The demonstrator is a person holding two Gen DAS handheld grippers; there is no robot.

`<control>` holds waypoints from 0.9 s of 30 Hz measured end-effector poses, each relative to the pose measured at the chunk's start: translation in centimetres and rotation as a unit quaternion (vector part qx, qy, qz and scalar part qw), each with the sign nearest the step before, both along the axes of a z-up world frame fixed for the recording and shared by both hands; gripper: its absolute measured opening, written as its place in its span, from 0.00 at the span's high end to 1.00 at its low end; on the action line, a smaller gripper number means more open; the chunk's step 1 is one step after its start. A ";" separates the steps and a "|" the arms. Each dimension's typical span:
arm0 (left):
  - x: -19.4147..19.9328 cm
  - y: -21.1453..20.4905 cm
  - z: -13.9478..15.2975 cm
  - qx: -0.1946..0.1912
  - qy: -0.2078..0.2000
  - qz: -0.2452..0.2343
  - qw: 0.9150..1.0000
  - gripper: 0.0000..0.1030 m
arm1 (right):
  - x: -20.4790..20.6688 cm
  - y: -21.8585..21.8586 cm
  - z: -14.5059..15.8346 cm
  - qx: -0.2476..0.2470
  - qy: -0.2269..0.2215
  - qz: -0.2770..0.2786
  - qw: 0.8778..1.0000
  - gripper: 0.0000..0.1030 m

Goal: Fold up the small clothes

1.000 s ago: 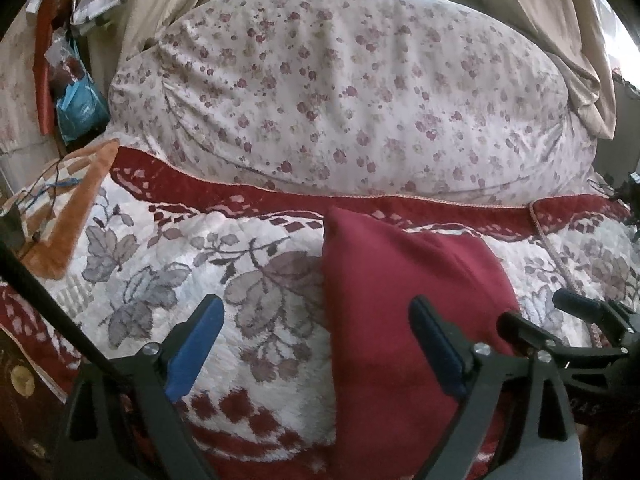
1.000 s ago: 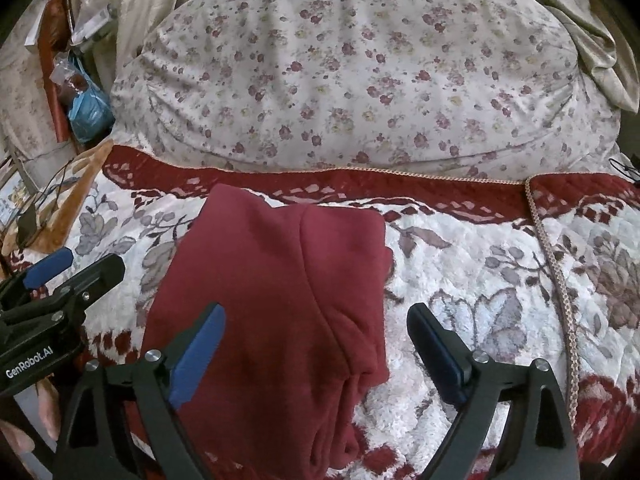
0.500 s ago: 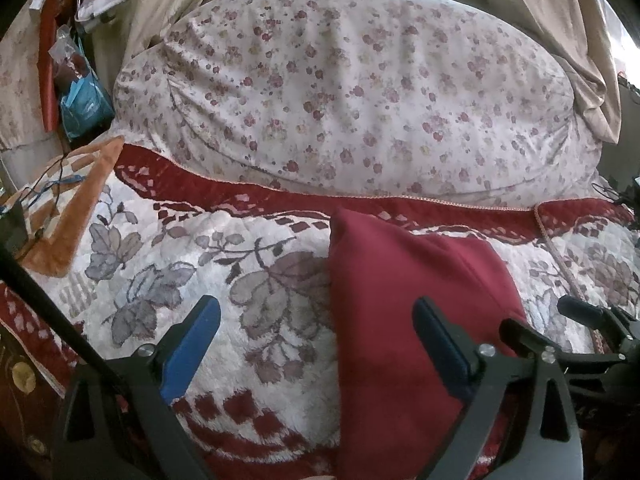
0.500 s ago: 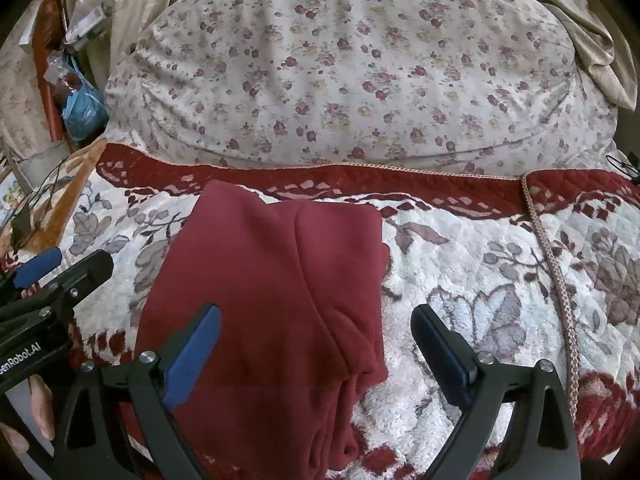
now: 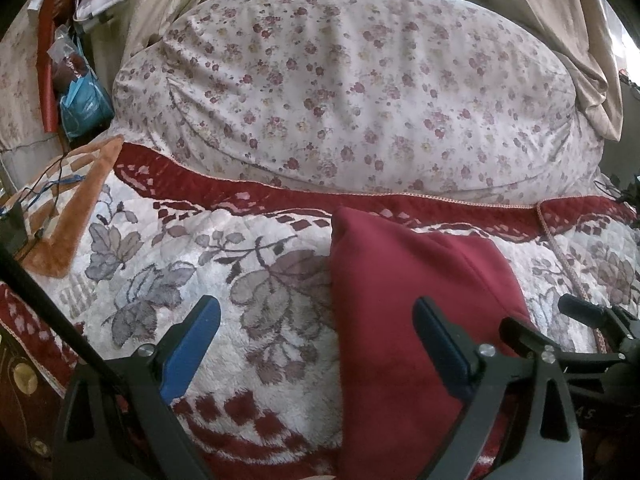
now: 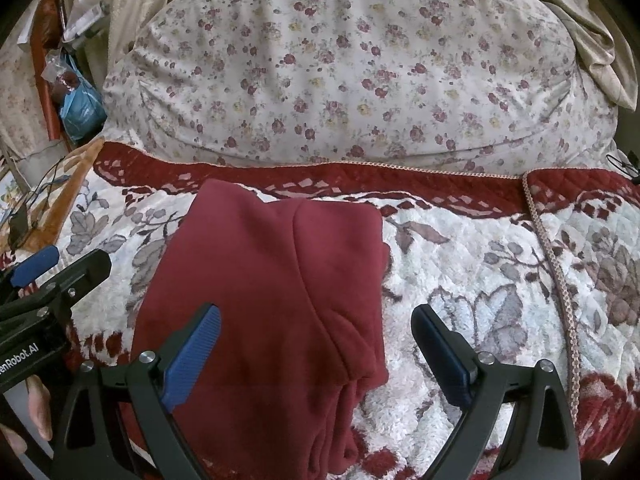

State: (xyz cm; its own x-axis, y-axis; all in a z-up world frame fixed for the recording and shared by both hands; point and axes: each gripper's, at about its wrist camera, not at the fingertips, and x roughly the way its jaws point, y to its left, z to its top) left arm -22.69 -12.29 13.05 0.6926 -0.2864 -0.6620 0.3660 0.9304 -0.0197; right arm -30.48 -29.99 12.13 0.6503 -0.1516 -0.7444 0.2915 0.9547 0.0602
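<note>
A dark red garment [image 6: 272, 288] lies folded in layers on the fleece blanket, its stacked edges showing at the lower right. In the left wrist view the same garment [image 5: 404, 320] fills the right half. My left gripper [image 5: 316, 332] hovers open above the blanket, its right finger over the garment's left part and nothing between the fingers. My right gripper [image 6: 316, 340] is open too, held just above the near end of the garment without gripping it. Each gripper shows at the edge of the other's view: the right gripper [image 5: 536, 330], the left gripper [image 6: 60, 264].
A white and red leaf-patterned blanket [image 6: 480, 280] covers the bed. Behind it rises a large floral pillow [image 6: 360, 68]. An orange blanket [image 5: 72, 216] with cables lies at the left, a blue bag [image 5: 84, 108] beyond it. A hand [image 6: 36, 412] shows at lower left.
Both grippers have drawn back slightly toward me and stayed open. The garment lies unmoved on the blanket.
</note>
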 end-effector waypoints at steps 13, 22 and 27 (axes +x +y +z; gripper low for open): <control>0.0 0.0 -0.1 0.000 0.001 -0.001 1.000 0.07 | 0.2 0.0 -0.2 -0.001 0.003 0.000 1.000 0.04; 0.1 0.0 -0.1 0.002 0.000 -0.002 1.000 0.07 | 0.3 -0.1 -0.6 0.000 0.007 0.001 1.000 0.04; 0.1 0.0 -0.1 0.001 0.002 -0.001 1.000 0.07 | 0.3 -0.2 -0.8 0.003 0.010 0.002 1.000 0.04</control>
